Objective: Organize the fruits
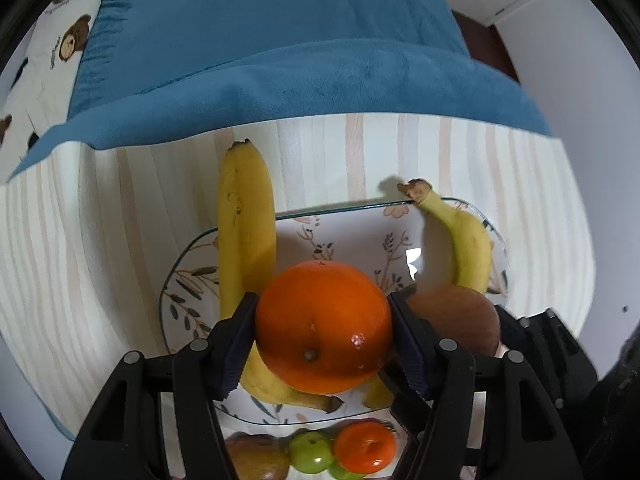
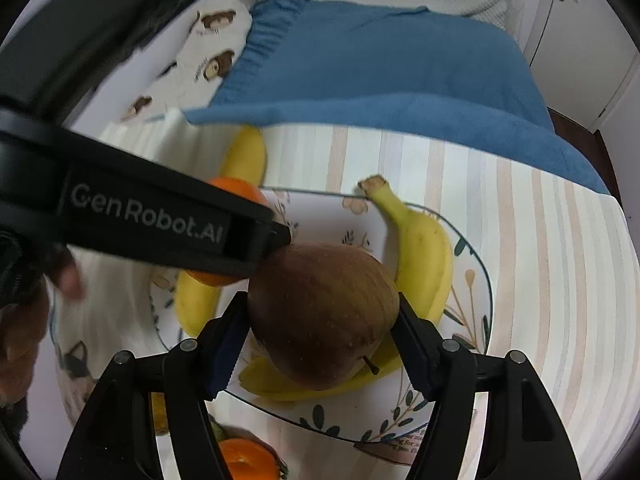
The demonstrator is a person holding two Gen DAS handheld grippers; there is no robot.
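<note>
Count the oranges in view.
2. One orange is clamped in the left hand-held gripper above the plate; the second orange lies nearer the camera, beside green fruit. Others may be hidden.

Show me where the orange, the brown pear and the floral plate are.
orange [image 1: 323, 326], left wrist view, middle of its skin.
brown pear [image 2: 322, 314], right wrist view, middle of its body.
floral plate [image 2: 332, 222], right wrist view, bare patch near far rim.

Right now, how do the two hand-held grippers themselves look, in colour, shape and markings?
Both are matte black plastic. The left gripper and the right gripper each have two angular fingers tipped with ribbed dark blue pads and round grey pivot pins. Seen from the right wrist, the left gripper's side bears white "GenRobot.AI" lettering.
</note>
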